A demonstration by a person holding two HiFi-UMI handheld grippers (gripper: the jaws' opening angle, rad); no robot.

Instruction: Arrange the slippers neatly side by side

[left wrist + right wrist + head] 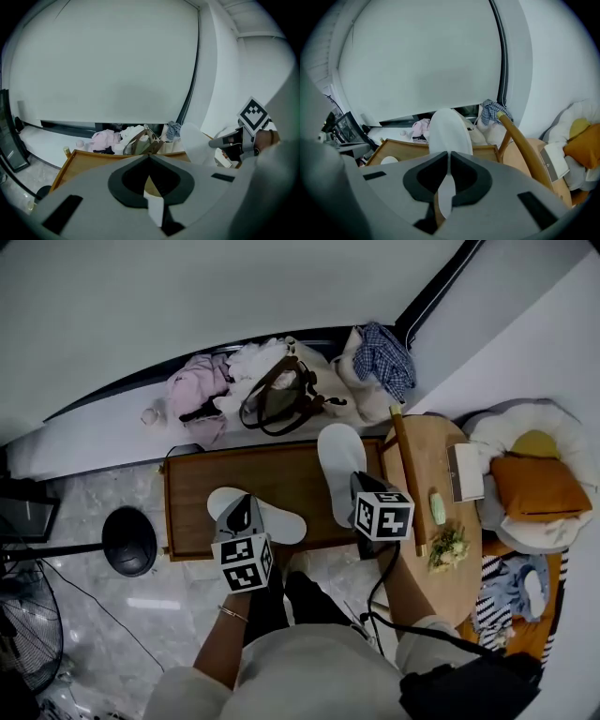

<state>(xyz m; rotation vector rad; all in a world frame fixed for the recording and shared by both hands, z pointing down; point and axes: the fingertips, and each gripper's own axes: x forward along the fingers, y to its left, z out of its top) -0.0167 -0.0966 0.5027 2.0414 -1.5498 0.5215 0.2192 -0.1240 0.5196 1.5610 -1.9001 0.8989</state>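
Left gripper [149, 164] clenches left slipper [281, 521], right gripper [448, 161] clenches right slipper [337, 460] over tray [281, 467]; left slipper should swing toward twelve o'clock, parallel.

The two white slippers [339, 465] look matt and soft; the tray [281, 465] is smooth brown wood; the floor [84, 502] gleams like polished stone.

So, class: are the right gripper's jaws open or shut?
Shut on a white slipper: in its own view the right gripper pinches the slipper's near end between closed jaws.
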